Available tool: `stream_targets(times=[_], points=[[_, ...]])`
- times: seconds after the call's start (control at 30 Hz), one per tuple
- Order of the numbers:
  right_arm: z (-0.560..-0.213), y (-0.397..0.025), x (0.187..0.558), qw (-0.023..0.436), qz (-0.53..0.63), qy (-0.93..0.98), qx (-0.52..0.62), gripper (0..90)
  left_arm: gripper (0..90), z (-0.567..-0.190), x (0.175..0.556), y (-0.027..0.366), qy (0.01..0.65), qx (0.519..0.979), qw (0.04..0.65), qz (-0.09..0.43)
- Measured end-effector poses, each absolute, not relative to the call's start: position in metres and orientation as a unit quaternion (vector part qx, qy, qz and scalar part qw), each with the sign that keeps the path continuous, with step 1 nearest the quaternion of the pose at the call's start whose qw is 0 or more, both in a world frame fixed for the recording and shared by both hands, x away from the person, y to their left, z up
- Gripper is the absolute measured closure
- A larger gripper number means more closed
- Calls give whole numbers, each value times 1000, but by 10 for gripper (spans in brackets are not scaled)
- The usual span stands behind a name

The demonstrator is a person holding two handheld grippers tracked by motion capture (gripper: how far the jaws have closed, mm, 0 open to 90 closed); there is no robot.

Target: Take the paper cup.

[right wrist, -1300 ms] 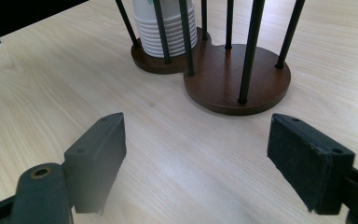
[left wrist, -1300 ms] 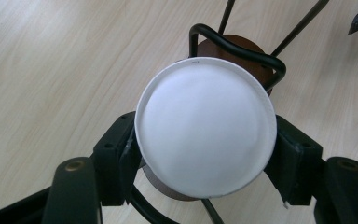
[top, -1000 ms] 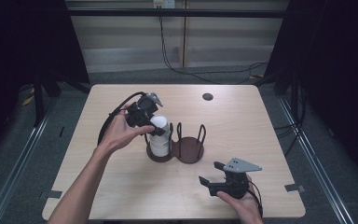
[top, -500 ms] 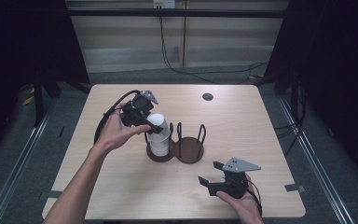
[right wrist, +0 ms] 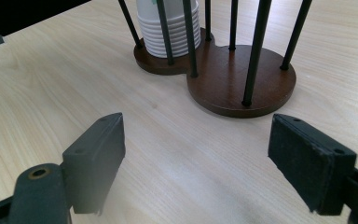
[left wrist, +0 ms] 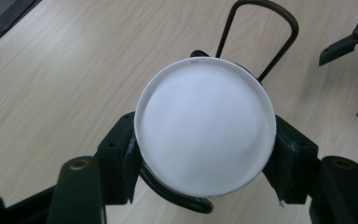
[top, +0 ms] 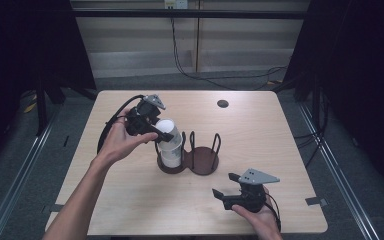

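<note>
High view: left gripper [top: 166, 136] clamped on a white paper cup [top: 167, 131], tilted over the cup stack [top: 171, 155] in the left ring of the wooden holder [top: 198, 165]; right gripper [top: 228, 188] spread wide, near the holder's front right.

Left gripper view: cup [left wrist: 205, 126] pinched between both pads, holder wire [left wrist: 261, 28] behind.

Right gripper view: jaws wide apart, nothing between; holder [right wrist: 242, 77] just ahead, stack [right wrist: 168, 25] in its left ring.

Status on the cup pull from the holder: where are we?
Done: left gripper is shut on the top paper cup, tilted above the stack. In hand: lifting it off. Left: clear the holder rods and set it down; right gripper sits open, idle.
</note>
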State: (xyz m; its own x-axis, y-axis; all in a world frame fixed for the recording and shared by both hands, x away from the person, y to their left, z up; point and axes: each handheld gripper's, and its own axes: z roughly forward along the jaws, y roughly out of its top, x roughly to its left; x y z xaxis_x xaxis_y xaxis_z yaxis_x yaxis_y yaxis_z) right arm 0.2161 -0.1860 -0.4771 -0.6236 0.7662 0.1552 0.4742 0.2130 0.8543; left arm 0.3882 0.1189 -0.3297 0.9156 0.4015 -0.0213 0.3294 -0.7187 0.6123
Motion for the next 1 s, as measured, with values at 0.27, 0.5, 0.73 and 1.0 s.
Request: stream_targets(times=[0.27,0.5,0.73,1.0], points=[[-477,-187,217,153,480,759,413,182,368,-324,381,126,189,916,345,72],[-477,-187,217,153,479,760,412,180,369,-317,377,133,195,905,372,73],[-477,-187,217,155,481,758,412,180,368,-313,376,140,197,893,401,58],[-477,-187,217,152,476,760,415,178,368,-316,371,148,203,885,415,52]])
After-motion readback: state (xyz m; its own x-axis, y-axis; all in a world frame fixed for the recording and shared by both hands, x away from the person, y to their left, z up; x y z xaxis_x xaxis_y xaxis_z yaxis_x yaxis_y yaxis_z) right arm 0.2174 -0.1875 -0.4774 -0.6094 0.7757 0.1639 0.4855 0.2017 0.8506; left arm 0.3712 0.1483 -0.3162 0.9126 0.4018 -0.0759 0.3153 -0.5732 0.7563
